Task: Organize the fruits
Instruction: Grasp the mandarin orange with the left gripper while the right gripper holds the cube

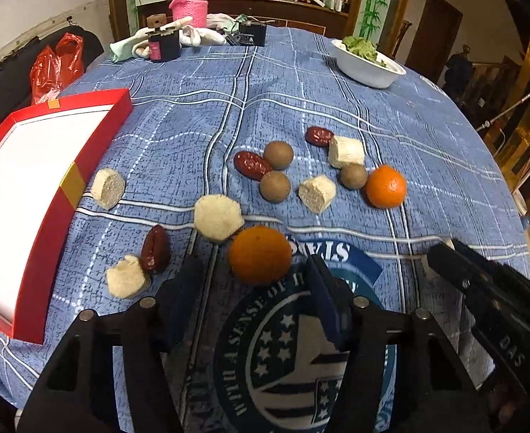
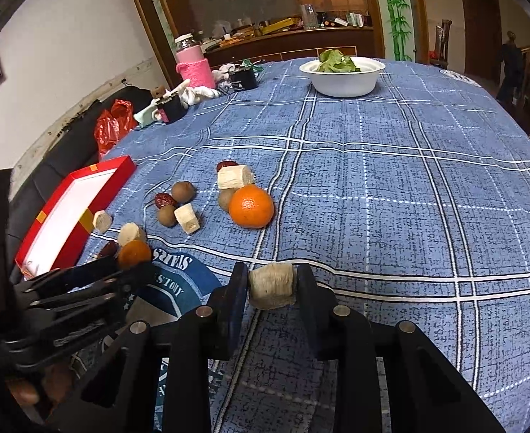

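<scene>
Fruits lie scattered on the blue checked tablecloth (image 1: pixel 409 126): two oranges (image 1: pixel 259 254) (image 1: pixel 386 186), red dates (image 1: pixel 251 164), brown round fruits (image 1: pixel 278 154) and pale cut pieces (image 1: pixel 218 217). My left gripper (image 1: pixel 252 278) is open, its fingers just short of the near orange. My right gripper (image 2: pixel 272 285) is shut on a pale cut piece (image 2: pixel 272 285), close above the cloth. The right gripper shows at the right edge of the left wrist view (image 1: pixel 441 256). A red box with a white inside (image 1: pixel 41 166) lies at the left.
A white bowl of green leaves (image 2: pixel 341 74) stands at the far side. A pink-sleeved jar (image 2: pixel 192 61), a dark box (image 2: pixel 243 78), white cloths and a small dark block (image 2: pixel 171 108) are at the far left. A red plastic bag (image 2: pixel 111 126) sits off the table.
</scene>
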Motion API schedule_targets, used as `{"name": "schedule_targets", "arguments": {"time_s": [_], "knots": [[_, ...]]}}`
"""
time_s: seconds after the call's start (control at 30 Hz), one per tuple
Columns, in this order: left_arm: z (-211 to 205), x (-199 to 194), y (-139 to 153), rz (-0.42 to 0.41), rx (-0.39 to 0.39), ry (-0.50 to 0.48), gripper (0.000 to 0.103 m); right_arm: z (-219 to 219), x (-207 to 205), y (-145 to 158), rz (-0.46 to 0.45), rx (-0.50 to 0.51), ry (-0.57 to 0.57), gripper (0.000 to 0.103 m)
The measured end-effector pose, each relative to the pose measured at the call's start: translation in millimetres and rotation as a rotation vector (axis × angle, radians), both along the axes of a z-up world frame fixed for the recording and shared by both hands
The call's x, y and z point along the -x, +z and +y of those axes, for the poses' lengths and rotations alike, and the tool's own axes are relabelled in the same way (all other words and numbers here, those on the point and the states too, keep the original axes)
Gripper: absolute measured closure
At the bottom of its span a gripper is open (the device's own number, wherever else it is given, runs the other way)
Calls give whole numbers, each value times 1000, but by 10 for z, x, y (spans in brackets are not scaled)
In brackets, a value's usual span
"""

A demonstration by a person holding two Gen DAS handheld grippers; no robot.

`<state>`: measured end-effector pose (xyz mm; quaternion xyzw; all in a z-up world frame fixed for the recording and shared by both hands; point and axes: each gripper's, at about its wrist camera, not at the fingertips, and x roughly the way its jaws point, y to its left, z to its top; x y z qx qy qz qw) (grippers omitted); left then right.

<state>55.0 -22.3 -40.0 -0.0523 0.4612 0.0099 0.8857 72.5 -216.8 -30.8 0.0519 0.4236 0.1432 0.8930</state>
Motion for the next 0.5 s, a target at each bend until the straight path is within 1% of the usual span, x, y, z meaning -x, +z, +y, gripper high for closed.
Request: {"name": "schedule_targets", "arguments": {"time_s": [0.03, 0.1, 0.17, 0.23, 0.3, 0.5], "knots": [[2, -11, -4, -1, -2, 10, 45, -1, 1, 2, -1, -5, 2, 74], [5, -31, -14, -4, 7, 21, 49, 0, -1, 2, -2, -13, 7, 74], [4, -49, -33, -3, -3, 30, 63, 0, -1, 3, -3, -19, 11, 74], [-13, -48, -30, -10, -18, 19, 72, 2, 1, 4, -4, -23, 15, 74], [-16, -37, -23, -13, -20, 16, 73, -6, 8, 6, -5, -26, 15, 74], [15, 69, 52, -31, 10, 5, 73, 9, 53, 26, -15, 2, 9, 74]]}}
